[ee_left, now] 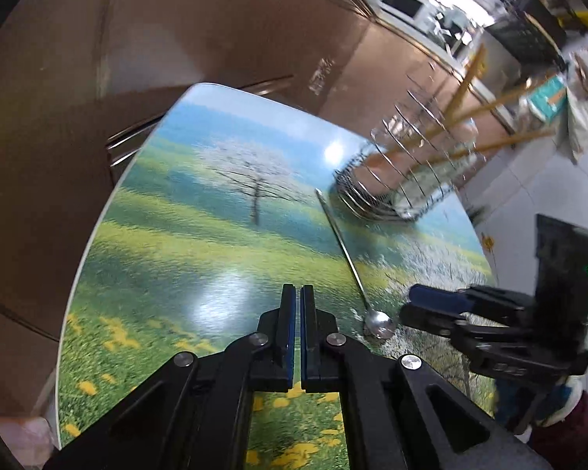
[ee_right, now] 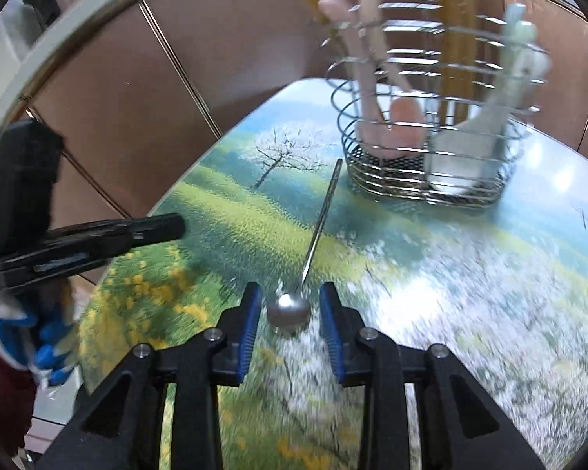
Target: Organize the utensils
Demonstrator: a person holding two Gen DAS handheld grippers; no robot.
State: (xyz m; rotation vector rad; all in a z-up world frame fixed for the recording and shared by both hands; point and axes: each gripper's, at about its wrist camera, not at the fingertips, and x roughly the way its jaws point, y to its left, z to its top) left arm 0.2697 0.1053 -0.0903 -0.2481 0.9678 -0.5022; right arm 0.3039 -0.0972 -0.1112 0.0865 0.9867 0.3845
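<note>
Motion-blurred wire caddy (ee_left: pixel 407 164) contents, chopstick (ee_right: pixel 456 19) tops past the frame edge, indistinct background clutter.

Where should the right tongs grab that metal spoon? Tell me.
Grip the thin handle just above the bowl, coming from above. The metal spoon lies flat on the table; its rounded bowl would likely slip. The right tongs, open, already straddle the bowl, so shift slightly forward.

Open surface, one obstacle at the back

The wire caddy (ee_right: pixel 431 149) blocks the far side; the surface (ee_right: pixel 470 274) beside the spoon (ee_right: pixel 290 307) lies bare.
</note>
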